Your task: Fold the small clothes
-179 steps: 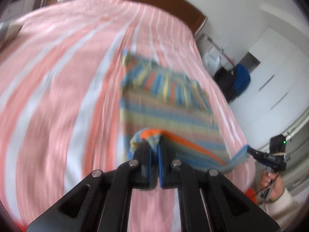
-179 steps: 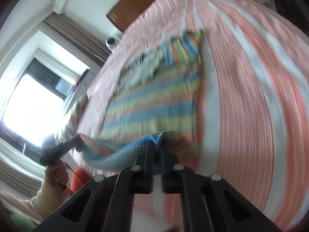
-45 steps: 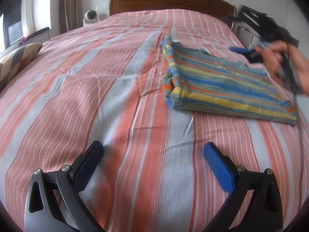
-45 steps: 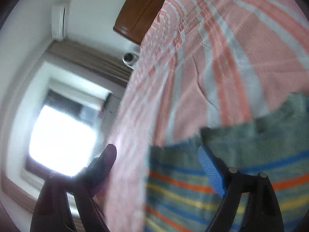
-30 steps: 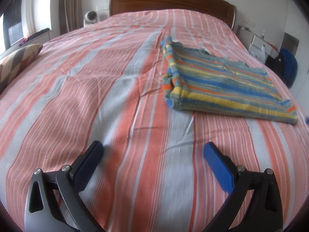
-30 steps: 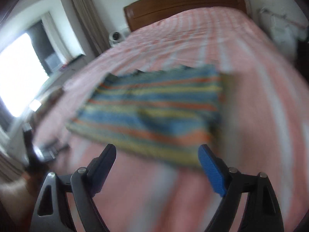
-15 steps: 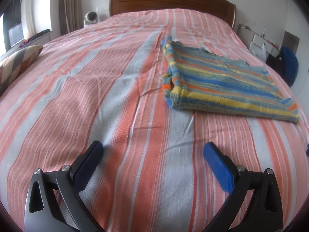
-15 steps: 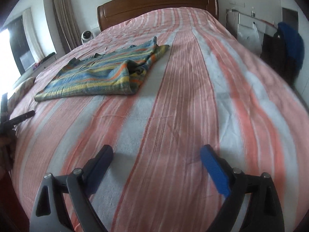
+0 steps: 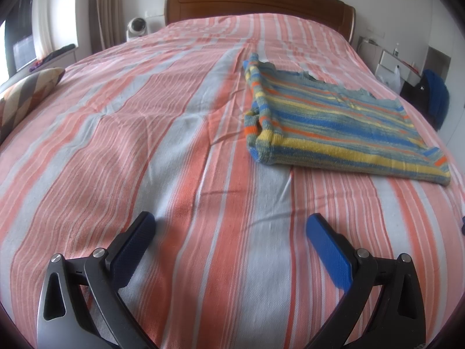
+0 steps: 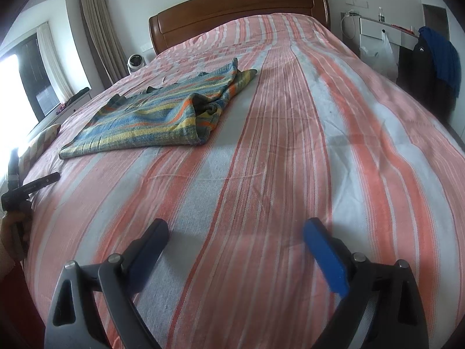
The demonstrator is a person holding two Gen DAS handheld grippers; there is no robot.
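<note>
- My left gripper hangs over the bedspread near the foot of the bed, its blue-padded fingers spread wide with only striped cloth showing between them.
- My right gripper sits the same way: its jaws have just been opening and now stand far apart, with nothing between them and nothing gripped.
- The sweater, striped in blue, yellow, orange and grey-green, lies folded flat on the bedspread, well ahead of both grippers and short of the headboard.
- From the left gripper the sweater lies ahead and to the right; from the right gripper it lies ahead and to the left.
- The sweater's folded edge faces the foot of the bed; a sleeve is tucked in along one side and bunches a little there.
- In the right view my left hand shows at the picture's left edge, holding the handle of the other gripper.
- Beyond the sweater, beside the headboard, stands a small white round device on the floor side of the bed.
- A dark jacket hangs past the bed's far side; a small white logo shows on it, too small to read.
- A patterned pillow rests at the bed's edge, well apart from the sweater.
- No other writing is legible.
</note>
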